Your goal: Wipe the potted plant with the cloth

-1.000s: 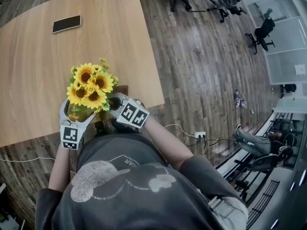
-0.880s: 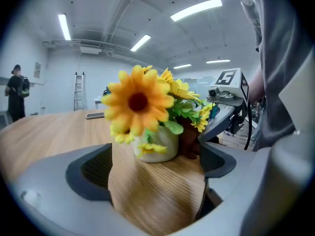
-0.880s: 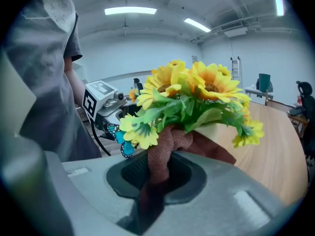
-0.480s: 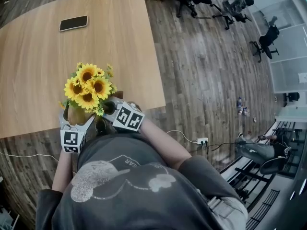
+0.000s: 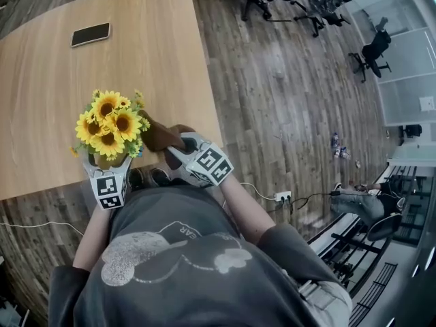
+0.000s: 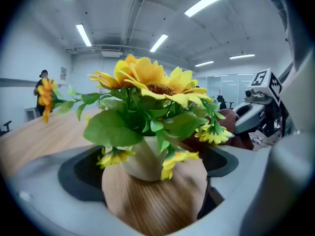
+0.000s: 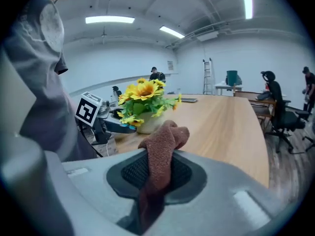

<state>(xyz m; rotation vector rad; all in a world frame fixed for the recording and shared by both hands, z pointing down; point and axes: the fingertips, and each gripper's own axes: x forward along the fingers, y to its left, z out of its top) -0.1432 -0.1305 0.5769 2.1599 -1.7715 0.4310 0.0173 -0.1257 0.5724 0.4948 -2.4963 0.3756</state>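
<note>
Potted plant (image 5: 109,125): sunflowers and green leaves are seen upright at the six o'clock edge of the table (image 5: 54,80), right in front of the person.
Pot (image 6: 142,159): pale and small, it is half hidden under the leaves and is stood on the wood grain.
Left gripper (image 5: 109,162): it is placed at six o'clock of the plant, with one jaw on each side of the pot. The jaws have just been opening, and now a gap is seen between each pad and the pot, so the pot is framed but not squeezed.
Right gripper (image 5: 178,145): it is held at three o'clock of the plant, with its jaws clamped tight on the cloth (image 7: 162,151).
Cloth: brown, it is pinched at its middle, with a bunched fold pushed up above the pads and the rest hung below. It is seen just beside the flowers, and whether they are touched cannot be told.
Phone (image 5: 90,34): dark, it is laid flat at twelve o'clock of the plant, well apart from it, near the far edge.
</note>
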